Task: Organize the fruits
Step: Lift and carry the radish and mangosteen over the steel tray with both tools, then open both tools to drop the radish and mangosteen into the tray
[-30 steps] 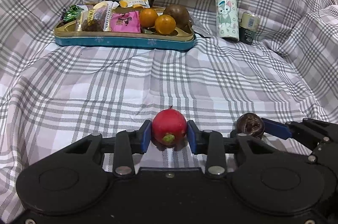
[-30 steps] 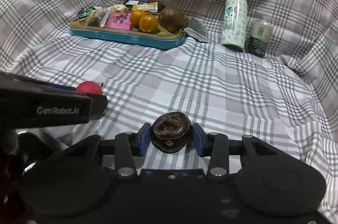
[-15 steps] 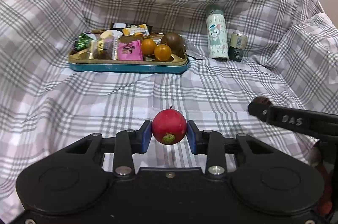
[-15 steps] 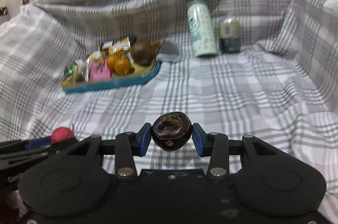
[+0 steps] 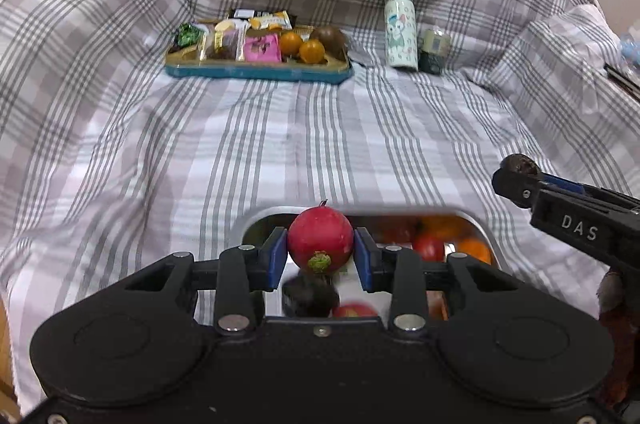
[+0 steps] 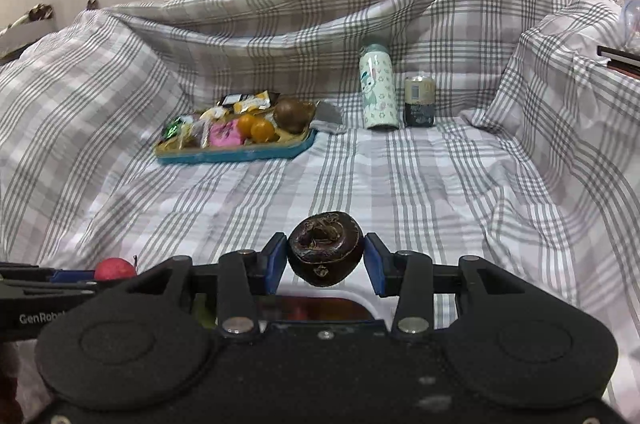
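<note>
Left gripper (image 5: 320, 251) pinches a round red fruit (image 5: 320, 242) between its blue pads, green stem end facing the camera, and holds it above the near rim of a white container (image 5: 478, 224) that already has red and orange fruits inside. Right gripper (image 6: 326, 260) is clamped on a dark brown, wrinkled round fruit (image 6: 325, 248), held clear of the checked cloth (image 6: 400, 184) that covers the surface; in the left wrist view this gripper shows at the right edge with the dark fruit at its tip. Farther back on the cloth sits a teal tray (image 5: 256, 70) carrying wrapped snacks, two small orange fruits (image 5: 301, 47) and a brown round fruit (image 5: 330, 38). Just right of the tray stand a pale patterned bottle (image 5: 400, 28) and a small can (image 5: 434, 50), close together.
</note>
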`<state>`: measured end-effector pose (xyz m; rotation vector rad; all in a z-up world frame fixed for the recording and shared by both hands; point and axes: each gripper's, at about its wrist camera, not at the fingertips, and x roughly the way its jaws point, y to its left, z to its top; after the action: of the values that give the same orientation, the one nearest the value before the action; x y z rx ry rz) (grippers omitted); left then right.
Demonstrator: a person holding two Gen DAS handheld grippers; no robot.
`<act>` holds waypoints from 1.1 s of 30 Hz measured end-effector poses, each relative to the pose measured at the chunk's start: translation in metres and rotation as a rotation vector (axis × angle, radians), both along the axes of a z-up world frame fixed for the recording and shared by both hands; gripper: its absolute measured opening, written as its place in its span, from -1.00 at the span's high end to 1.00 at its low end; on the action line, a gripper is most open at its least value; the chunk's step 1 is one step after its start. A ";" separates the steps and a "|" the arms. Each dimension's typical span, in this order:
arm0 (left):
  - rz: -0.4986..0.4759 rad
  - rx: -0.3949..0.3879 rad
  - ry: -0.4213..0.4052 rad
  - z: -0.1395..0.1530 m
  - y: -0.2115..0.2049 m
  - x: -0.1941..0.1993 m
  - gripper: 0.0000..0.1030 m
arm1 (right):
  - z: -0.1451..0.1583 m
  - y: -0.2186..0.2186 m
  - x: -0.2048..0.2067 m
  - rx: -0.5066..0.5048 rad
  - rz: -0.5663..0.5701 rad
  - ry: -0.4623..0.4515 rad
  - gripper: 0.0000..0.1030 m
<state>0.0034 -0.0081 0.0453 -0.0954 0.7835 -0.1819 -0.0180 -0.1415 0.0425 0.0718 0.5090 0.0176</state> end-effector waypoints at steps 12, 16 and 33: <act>-0.039 0.053 0.027 -0.005 -0.013 -0.046 0.15 | -0.028 0.018 -0.052 -0.031 -0.009 0.130 0.16; -0.061 0.087 0.055 -0.014 -0.022 -0.051 0.15 | -0.039 0.019 -0.061 -0.031 -0.014 0.182 0.16; -0.070 0.032 0.046 -0.012 -0.039 -0.004 0.14 | -0.039 0.016 -0.035 -0.031 -0.034 0.171 0.16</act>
<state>-0.0009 -0.0474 0.0335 -0.0421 0.8363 -0.2344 -0.0525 -0.1253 0.0035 0.0517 0.6792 -0.0297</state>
